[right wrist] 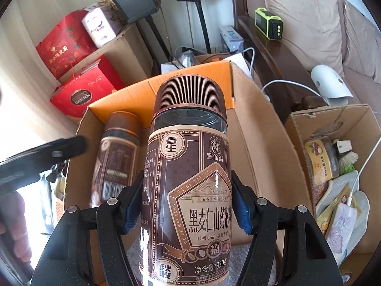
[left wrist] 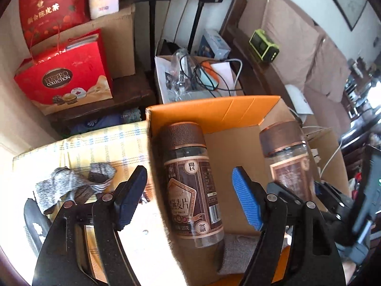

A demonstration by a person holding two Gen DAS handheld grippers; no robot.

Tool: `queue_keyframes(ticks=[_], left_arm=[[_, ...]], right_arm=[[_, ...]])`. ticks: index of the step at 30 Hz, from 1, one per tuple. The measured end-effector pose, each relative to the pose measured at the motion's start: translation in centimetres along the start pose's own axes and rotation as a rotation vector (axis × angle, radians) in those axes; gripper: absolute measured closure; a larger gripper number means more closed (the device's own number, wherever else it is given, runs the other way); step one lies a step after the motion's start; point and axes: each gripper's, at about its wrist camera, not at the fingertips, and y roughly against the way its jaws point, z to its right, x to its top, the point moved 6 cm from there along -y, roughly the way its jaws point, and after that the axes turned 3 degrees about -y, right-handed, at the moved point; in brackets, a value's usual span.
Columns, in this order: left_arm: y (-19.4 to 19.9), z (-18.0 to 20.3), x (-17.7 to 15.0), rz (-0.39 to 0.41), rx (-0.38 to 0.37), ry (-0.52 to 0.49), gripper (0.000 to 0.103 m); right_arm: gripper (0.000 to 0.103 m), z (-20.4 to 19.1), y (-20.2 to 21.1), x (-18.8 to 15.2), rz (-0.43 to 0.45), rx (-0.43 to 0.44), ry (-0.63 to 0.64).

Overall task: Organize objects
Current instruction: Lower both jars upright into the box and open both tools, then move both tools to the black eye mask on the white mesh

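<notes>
A brown-labelled clear jar (left wrist: 193, 186) with a ribbed brown cap stands in the cardboard box (left wrist: 214, 112), close to its left wall. My left gripper (left wrist: 189, 170) straddles it, open, with a gap between each blue pad and the jar. A second jar of the same kind (right wrist: 190, 178) is clamped between the pads of my right gripper (right wrist: 188, 178) and hangs over the same box (right wrist: 252, 124). In the left wrist view that jar (left wrist: 285, 162) shows at the right. In the right wrist view the first jar (right wrist: 116, 152) is blurred, with a black finger (right wrist: 59, 150) of the left gripper beside it.
A smaller open box (right wrist: 297, 119) full of odds and ends stands to the right. Red gift boxes (left wrist: 64, 81) are stacked at the far left. Grey socks (left wrist: 71, 186) lie on a yellow checked cloth. A sofa with a green device (left wrist: 264, 45) and speaker stands are behind.
</notes>
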Motion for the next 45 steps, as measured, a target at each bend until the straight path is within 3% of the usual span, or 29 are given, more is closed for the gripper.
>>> queue_keyframes(ticks=[7,19,24,34,38,41,45], left_arm=[[2.8,-2.3,-1.5,0.045,-0.001,-0.002,0.032],[4.6,-4.8,-3.8,0.066,-0.013,0.002,0.032],[4.6,-5.4,-4.7,0.06,-0.023,0.009,0.032],[5.8,-8.0,-7.3,0.074,0.008,0.026,0.031],[7.1,-9.8,-8.1,0.097,0.027,0.051,0.016],[7.9,-11.2,-8.7,0.097,0.046,0.067,0.014],[8.8,-12.7,-10.0,0.076,0.03,0.098,0.013]], right_arm=[[0.037,-2.4,-3.4,0.5,-0.062,0.003,0.035],[0.035,-3.2,-8.2,1.3,-0.159,0.101,-0.077],[0.034,-2.5,-6.7,1.3,-0.133,0.151,-0.092],[0.034,-2.2,-3.0,0.9,-0.079,0.105,-0.034],[0.034,-3.9,-0.7,0.5,-0.036,0.062,0.057],[0.034,-5.9,0.5,0.1,-0.017,0.056,0.113],[0.025,-8.4,2.6,-0.8,0.005,0.086,0.162]])
